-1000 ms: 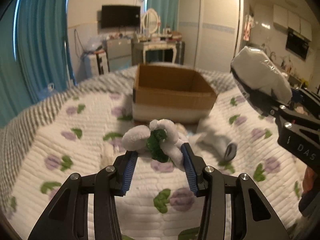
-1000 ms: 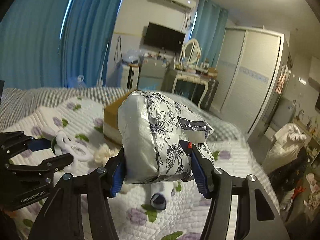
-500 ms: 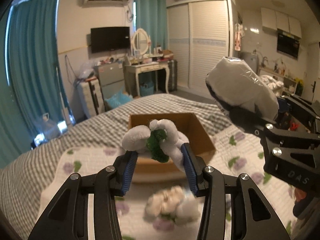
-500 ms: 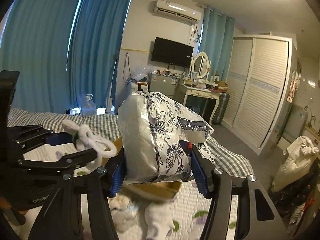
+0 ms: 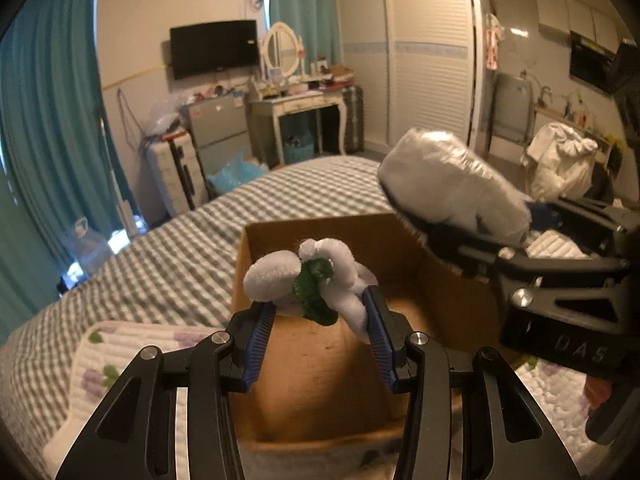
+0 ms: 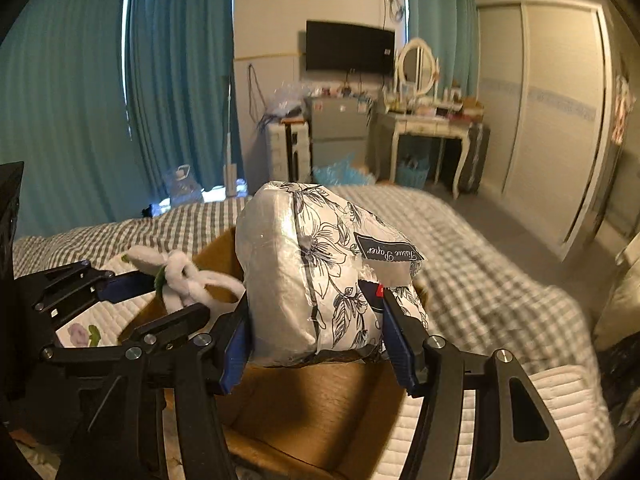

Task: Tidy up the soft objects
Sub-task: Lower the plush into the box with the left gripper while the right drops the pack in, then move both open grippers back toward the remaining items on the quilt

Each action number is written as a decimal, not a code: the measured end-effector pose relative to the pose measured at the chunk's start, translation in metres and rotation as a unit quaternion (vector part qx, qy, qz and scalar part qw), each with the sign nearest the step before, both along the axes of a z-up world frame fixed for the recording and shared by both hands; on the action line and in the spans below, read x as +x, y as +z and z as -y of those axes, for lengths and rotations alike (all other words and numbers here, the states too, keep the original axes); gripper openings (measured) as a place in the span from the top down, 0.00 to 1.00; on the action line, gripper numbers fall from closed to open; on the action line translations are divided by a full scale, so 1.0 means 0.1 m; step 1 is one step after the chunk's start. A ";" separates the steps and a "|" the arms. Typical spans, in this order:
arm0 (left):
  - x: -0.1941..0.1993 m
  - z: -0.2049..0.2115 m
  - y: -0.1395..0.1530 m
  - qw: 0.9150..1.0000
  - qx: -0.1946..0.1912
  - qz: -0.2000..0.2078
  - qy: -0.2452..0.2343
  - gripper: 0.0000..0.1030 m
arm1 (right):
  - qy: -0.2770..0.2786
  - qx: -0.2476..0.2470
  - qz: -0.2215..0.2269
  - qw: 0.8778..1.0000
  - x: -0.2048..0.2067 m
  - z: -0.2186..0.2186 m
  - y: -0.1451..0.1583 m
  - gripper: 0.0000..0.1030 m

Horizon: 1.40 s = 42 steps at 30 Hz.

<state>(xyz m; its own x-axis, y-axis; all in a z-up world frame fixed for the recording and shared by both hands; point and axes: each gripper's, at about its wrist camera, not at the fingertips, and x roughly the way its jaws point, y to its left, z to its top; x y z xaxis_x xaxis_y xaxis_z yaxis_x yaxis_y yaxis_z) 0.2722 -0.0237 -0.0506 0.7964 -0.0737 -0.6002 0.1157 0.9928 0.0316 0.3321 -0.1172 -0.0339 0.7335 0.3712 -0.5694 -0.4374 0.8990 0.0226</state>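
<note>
My left gripper (image 5: pixel 318 320) is shut on a white plush toy with a green part (image 5: pixel 310 280) and holds it above the open cardboard box (image 5: pixel 320 392). My right gripper (image 6: pixel 316 332) is shut on a flower-printed tissue pack (image 6: pixel 320 276) and holds it above the same box (image 6: pixel 312 412). In the left wrist view the tissue pack (image 5: pixel 452 188) hangs over the box's right wall. In the right wrist view the plush toy (image 6: pixel 180 274) is at the left, over the box's left side. The inside of the box looks bare where it shows.
The box stands on a bed with a grey checked blanket (image 5: pixel 160 264) and a white quilt with purple flowers (image 5: pixel 104 364). Teal curtains (image 6: pixel 80 92), a dressing table (image 6: pixel 424 128) and a wardrobe (image 6: pixel 540 112) stand beyond the bed.
Both grippers rose from the quilt and moved forward over the box, each still holding its object. The soft things left on the quilt dropped out of view.
</note>
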 end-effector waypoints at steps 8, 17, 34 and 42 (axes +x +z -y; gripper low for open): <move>-0.08 0.17 -0.05 1.000 0.011 -0.014 -0.009 0.29 | -0.011 0.025 -0.011 1.000 0.05 0.14 -0.08 0.18; -0.70 0.07 0.68 0.998 0.018 0.046 0.038 0.28 | -0.027 0.031 0.056 0.998 -0.66 0.44 0.77 0.17; -1.50 0.02 0.78 0.994 0.016 0.083 0.073 0.17 | -0.043 -0.015 0.050 0.998 -1.48 0.83 0.84 0.00; -1.27 -0.05 0.10 0.999 0.015 0.010 0.051 0.17 | -0.044 -0.030 -0.045 0.998 -1.15 0.76 -0.07 0.00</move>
<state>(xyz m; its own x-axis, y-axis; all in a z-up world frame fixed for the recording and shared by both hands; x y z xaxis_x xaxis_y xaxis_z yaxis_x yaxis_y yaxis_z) 0.1450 -0.0190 -0.0409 0.8112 0.0265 -0.5841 0.0126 0.9979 0.0629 0.2175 -0.1935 -0.0410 0.7071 0.2709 -0.6532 -0.3557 0.9346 0.0026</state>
